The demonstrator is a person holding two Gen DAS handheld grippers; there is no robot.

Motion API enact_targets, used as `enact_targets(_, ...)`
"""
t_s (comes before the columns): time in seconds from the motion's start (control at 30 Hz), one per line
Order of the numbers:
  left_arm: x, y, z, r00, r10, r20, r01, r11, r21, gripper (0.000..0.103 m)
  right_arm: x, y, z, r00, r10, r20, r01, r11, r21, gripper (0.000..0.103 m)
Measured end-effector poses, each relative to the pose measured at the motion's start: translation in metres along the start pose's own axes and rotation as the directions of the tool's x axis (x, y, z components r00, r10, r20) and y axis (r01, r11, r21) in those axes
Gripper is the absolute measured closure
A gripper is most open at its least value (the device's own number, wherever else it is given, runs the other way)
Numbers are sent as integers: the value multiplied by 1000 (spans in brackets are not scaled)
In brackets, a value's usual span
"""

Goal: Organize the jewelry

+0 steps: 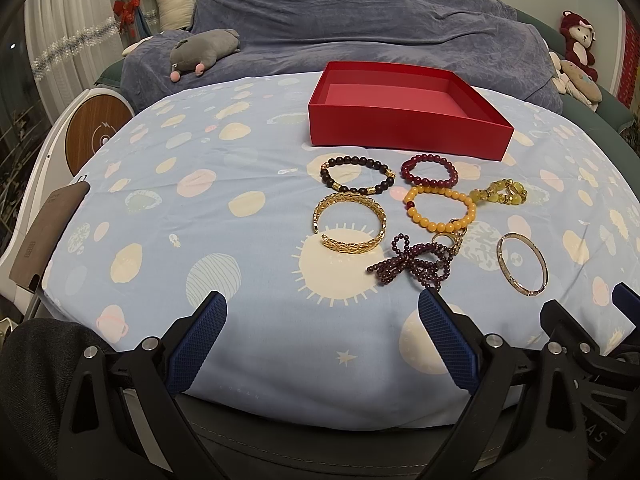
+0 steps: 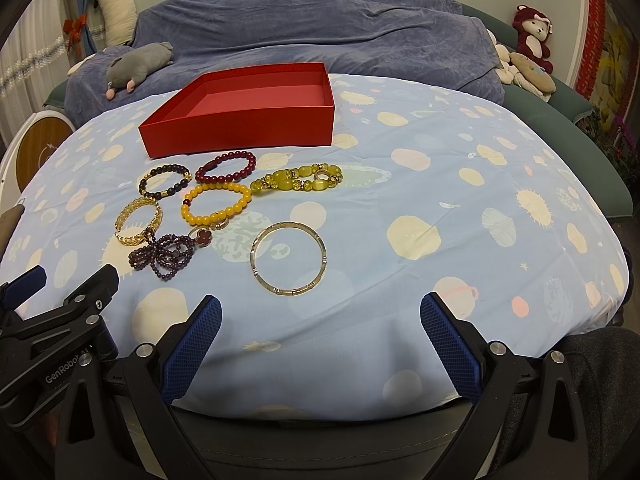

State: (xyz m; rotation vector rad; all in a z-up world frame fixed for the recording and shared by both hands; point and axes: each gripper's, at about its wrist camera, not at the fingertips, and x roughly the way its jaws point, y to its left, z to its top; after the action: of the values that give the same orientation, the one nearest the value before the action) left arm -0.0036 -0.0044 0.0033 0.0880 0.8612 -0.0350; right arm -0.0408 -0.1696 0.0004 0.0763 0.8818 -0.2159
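An empty red box (image 1: 408, 122) (image 2: 240, 132) stands on the blue patterned cloth. In front of it lie several bracelets: a dark bead one (image 1: 332, 182) (image 2: 149, 191), a dark red bead one (image 1: 452, 178) (image 2: 250, 166), an orange bead one (image 1: 424, 224) (image 2: 188, 214), a gold cuff (image 1: 378, 210) (image 2: 158, 216), a yellow-green bead one (image 1: 498, 194) (image 2: 296, 178), a purple bead strand (image 1: 412, 264) (image 2: 168, 256) and a thin metal bangle (image 1: 538, 258) (image 2: 320, 264). My left gripper (image 1: 322, 308) is open and empty, short of the gold cuff. My right gripper (image 2: 320, 312) is open and empty, just short of the bangle.
The cloth covers a round table (image 2: 460, 208). A blue-covered sofa (image 1: 360, 28) with a grey plush (image 1: 204, 50) stands behind it. A brown phone-like slab (image 1: 48, 236) lies at the left edge. Plush toys (image 2: 532, 40) sit far right.
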Motion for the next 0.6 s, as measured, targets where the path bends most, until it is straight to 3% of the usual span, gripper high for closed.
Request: enact_targets(0.6,-5,0,3,1000,-13,3,13,1000,28,11,3,-6,3,1000,-8,-17,9,1000,14,7)
